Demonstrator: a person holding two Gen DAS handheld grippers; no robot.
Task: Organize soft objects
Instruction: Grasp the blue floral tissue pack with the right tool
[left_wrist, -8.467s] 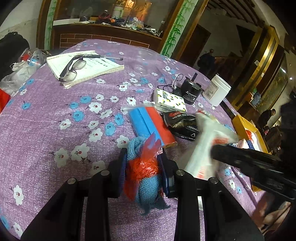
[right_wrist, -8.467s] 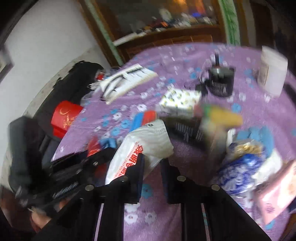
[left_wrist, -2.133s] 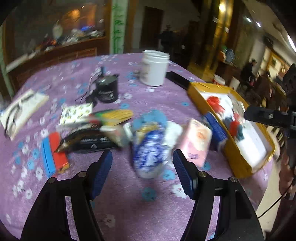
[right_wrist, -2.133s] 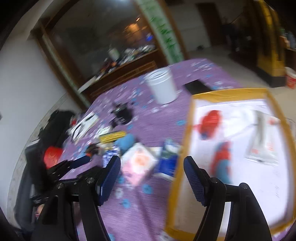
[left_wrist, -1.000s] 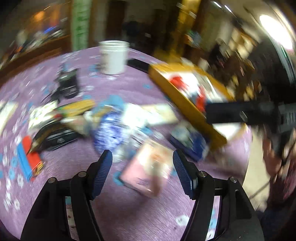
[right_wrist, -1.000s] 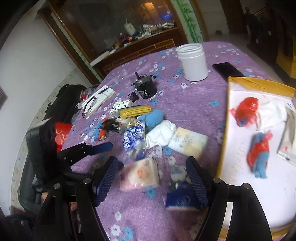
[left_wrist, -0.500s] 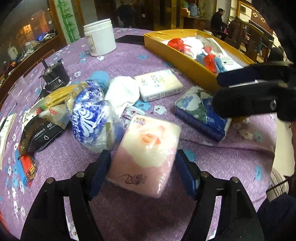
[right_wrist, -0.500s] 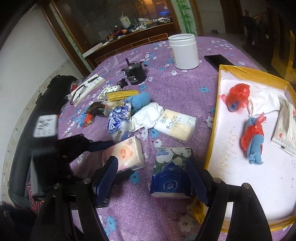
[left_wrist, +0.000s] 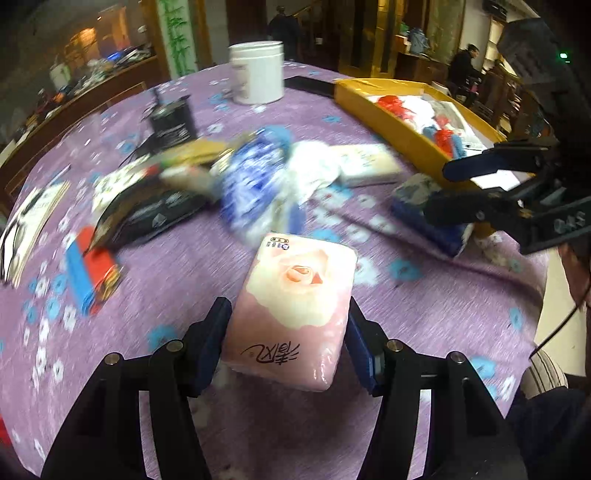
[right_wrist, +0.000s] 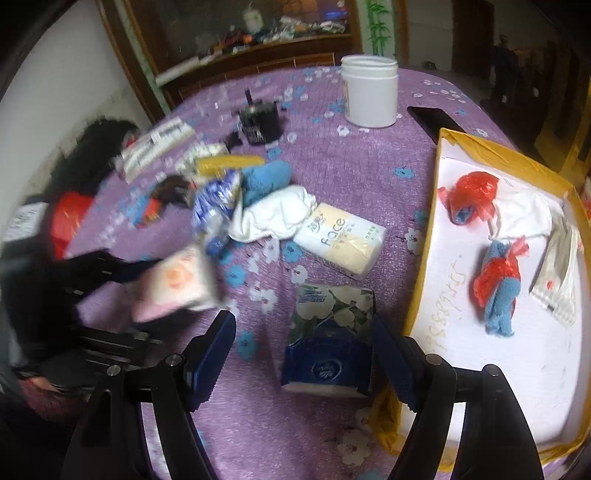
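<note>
A pink tissue pack (left_wrist: 295, 306) with a rose print sits between the pads of my left gripper (left_wrist: 286, 339). The jaws are closing and both pads touch its sides. It stays sharp while the table behind it blurs. In the right wrist view the same pack (right_wrist: 177, 284) is a blur at the left. My right gripper (right_wrist: 299, 354) stands open astride a blue flowered tissue pack (right_wrist: 328, 332), with a wide gap on the left side. A yellow tray (right_wrist: 424, 258) at the right holds red-bagged blue cloths, a white cloth and a white packet.
A "face" tissue pack (right_wrist: 341, 240), a white cloth (right_wrist: 273, 214), a blue cloth (right_wrist: 266, 177) and a blue-white bag (right_wrist: 218, 199) lie mid-table. Behind them stand a white jar (right_wrist: 369, 92), a black phone (right_wrist: 432, 118) and a black pot (right_wrist: 260, 123).
My left jaws have drawn in onto the pink pack, which now sits deeper between them. The right gripper has sunk closer over the blue flowered pack, still as wide.
</note>
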